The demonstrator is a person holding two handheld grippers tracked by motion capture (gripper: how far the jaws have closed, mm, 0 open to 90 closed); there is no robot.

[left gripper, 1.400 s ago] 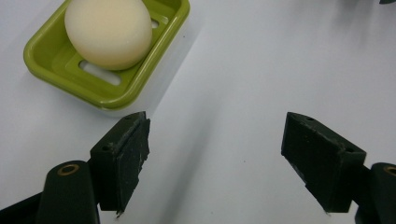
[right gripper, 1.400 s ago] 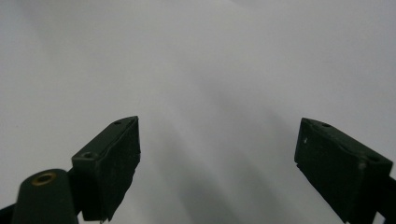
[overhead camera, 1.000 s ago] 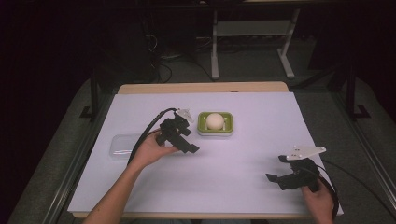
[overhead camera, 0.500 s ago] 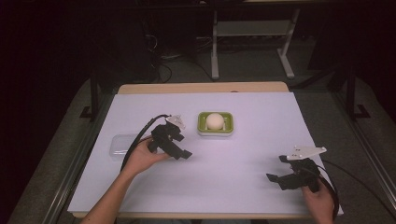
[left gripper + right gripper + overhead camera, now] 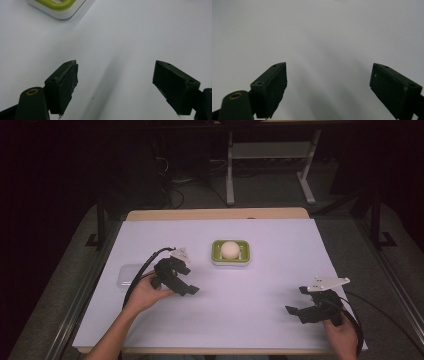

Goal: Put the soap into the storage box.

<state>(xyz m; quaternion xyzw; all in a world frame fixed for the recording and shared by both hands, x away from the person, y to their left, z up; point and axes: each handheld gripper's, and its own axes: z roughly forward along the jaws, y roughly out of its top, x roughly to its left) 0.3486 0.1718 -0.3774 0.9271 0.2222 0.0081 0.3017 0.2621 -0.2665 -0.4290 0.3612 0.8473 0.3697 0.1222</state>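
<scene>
At table's ten o'clock, green dish (image 5: 230, 253) holds a pale ball (image 5: 229, 249), probably an egg. Left gripper (image 5: 187, 289) has just been opening, jaws empty, likely after release. Right gripper (image 5: 296, 311) rests parted, empty.

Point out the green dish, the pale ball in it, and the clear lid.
green dish (image 5: 215, 254), high view, left rim.
pale ball (image 5: 229, 249), high view, top of the ball.
clear lid (image 5: 125, 275), high view, flat top near the left gripper's cable.
</scene>
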